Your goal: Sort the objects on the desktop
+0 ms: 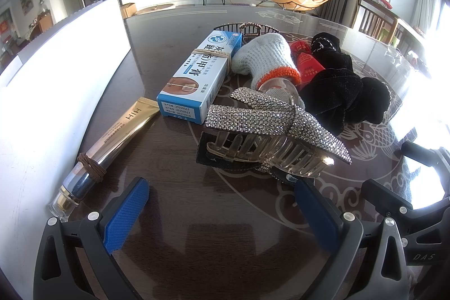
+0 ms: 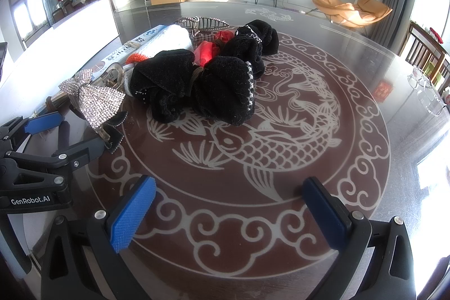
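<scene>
**Both grippers wait in front of an unsorted heap**

Nothing looks sorted yet; this reads as the opening step, choosing a first piece.

Taking the blue box (image 1: 197, 75) as the marker, and going left to right: a tall white bin (image 1: 56, 69) stands well to its left. Between bin and box lies a slim gold tube (image 1: 112, 142), glossy, with a brown hair tie wound round its lower end. The box itself is crisp cardboard with a rubber band around it. Just right of it sit a sparkly rhinestone bow clip (image 1: 270, 128) with clear plastic teeth, then a knitted grey glove (image 1: 264, 58) with an orange cuff, a red packet (image 1: 306, 63), and soft black velvet scrunchies (image 2: 213, 83).

The left gripper (image 1: 219, 212) hangs with jaws spread, empty, nearest the bow clip. The right gripper (image 2: 227, 212) is likewise wide apart and empty over the patterned surface (image 2: 281, 159).

Next, I'd guess, a gripper must close squarely on one piece without dragging its neighbours.
</scene>
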{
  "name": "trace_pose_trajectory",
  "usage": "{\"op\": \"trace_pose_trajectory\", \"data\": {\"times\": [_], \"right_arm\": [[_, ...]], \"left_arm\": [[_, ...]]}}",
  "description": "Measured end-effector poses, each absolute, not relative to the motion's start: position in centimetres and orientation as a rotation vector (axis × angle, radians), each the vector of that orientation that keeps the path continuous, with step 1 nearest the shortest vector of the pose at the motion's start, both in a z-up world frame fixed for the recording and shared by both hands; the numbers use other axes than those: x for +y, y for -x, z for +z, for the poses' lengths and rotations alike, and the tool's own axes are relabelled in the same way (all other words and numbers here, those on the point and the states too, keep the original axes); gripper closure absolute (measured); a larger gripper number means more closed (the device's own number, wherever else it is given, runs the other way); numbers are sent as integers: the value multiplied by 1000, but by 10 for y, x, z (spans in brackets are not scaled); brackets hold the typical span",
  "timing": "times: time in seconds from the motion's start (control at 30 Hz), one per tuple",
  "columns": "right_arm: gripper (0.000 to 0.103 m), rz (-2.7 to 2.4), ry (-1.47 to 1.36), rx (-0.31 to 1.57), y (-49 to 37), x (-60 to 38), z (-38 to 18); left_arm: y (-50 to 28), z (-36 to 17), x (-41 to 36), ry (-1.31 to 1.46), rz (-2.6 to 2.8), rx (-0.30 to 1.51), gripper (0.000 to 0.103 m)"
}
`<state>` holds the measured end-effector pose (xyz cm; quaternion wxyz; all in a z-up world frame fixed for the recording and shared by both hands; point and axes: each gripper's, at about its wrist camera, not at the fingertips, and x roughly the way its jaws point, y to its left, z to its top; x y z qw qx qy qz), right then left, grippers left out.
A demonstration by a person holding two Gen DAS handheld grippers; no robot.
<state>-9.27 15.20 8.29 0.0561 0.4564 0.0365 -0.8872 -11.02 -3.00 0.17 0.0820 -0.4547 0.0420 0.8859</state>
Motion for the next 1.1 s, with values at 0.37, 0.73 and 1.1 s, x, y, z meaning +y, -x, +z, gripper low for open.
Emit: {"op": "trace_pose_trajectory", "data": {"times": [0.37, 0.73, 1.1], "right_arm": [[0, -2692, -1385, 111, 94, 151, 83], [0, -2692, -1385, 111, 93, 152, 83], [0, -2692, -1384, 110, 92, 152, 83]], "left_arm": [[110, 2, -29, 1359, 2646, 125, 0], [111, 2, -28, 1359, 2646, 125, 0], [110, 1, -31, 1358, 2647, 125, 0]]}}
